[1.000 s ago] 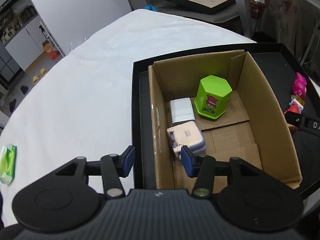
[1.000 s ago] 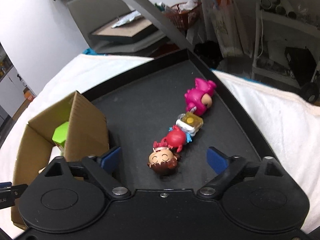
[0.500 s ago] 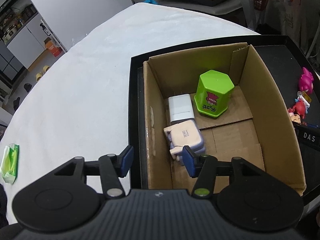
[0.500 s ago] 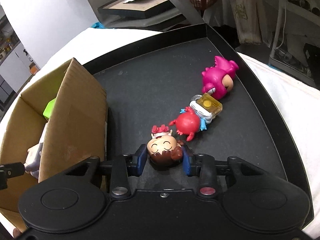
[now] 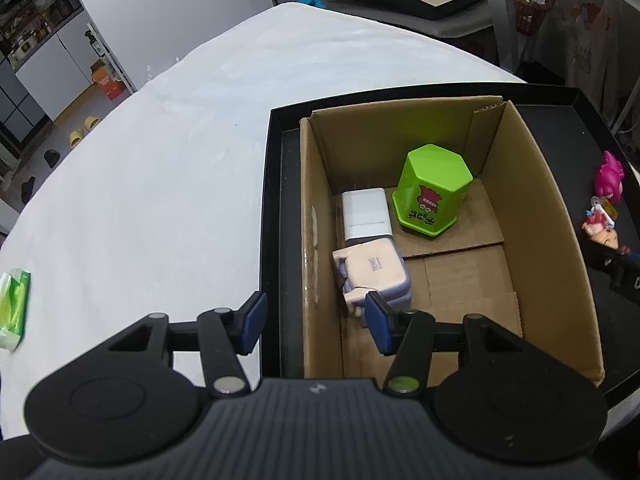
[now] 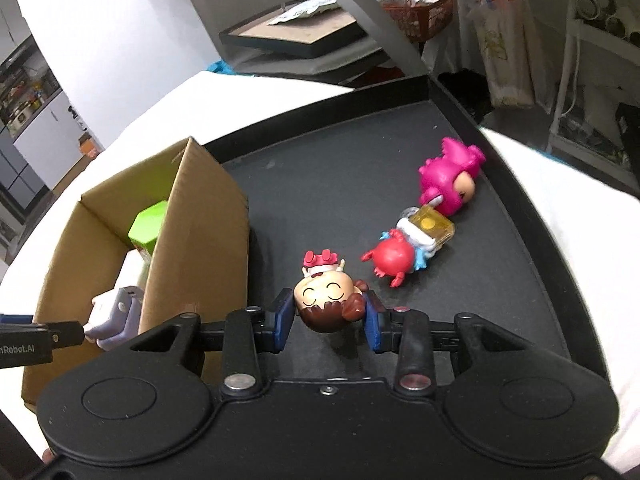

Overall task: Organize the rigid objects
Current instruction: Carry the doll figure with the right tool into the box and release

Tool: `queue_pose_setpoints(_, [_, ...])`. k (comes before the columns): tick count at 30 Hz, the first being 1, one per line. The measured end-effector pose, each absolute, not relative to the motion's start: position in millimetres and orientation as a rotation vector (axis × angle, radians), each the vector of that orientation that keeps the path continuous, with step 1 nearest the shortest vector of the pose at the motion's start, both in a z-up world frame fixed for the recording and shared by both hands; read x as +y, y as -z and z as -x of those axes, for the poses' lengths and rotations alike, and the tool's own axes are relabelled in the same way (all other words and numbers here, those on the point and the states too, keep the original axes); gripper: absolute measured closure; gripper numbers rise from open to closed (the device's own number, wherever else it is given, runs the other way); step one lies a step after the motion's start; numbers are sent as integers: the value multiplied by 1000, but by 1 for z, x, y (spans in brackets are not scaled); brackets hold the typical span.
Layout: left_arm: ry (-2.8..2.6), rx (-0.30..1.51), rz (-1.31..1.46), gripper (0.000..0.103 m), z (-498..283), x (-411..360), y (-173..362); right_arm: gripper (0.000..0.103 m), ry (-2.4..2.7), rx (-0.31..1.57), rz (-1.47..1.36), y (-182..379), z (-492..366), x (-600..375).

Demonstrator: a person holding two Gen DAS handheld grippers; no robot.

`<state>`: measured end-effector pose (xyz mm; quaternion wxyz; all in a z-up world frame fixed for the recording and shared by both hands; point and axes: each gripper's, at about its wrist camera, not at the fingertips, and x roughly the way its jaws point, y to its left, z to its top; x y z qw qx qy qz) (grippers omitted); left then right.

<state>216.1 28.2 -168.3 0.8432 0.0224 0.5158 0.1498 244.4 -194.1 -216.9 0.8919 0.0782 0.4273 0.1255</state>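
**Right tongs grasp the brown-haired figure beside the box**

The white table [image 5: 160,168] is covered with cloth and fills the left and far part of the left wrist view; behind it stand a white wall, grey cabinets and a shelf with a framed board. On the table lies a black tray [image 6: 360,152] with a raised rim. The cardboard box [image 5: 536,216] stands on the left part of this tray, open on top, its long axis running from near to far.

Inside the box, a green hexagonal container [image 5: 434,190] stands upright at the far side. A white block [image 5: 366,214] lies flat just left of it, and a pale pink and lilac gadget [image 5: 374,276] lies tilted just near of the block.

The left gripper [image 5: 316,322] is released, its blue pads apart over the near left wall of the box, holding nothing.

The right gripper [image 6: 330,320] is clenched on the brown-haired figure [image 6: 328,300], the pads pressing both sides of its head. The figure lies near the right wall of the box, face up, head toward the camera and red feet pointing far (so its long axis runs near to far).

To the far right lie a red crab figure [image 6: 394,258], a yellow cube toy [image 6: 430,228] touching it, and a pink dinosaur figure [image 6: 450,182]. A green packet [image 5: 14,312] lies at the left table edge.
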Motion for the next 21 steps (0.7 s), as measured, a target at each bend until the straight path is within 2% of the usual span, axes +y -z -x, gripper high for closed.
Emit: queue_pose_setpoints(21, [-264,1035,72,50,-199,47,158,67,-225,824,-68,174,-224,-176])
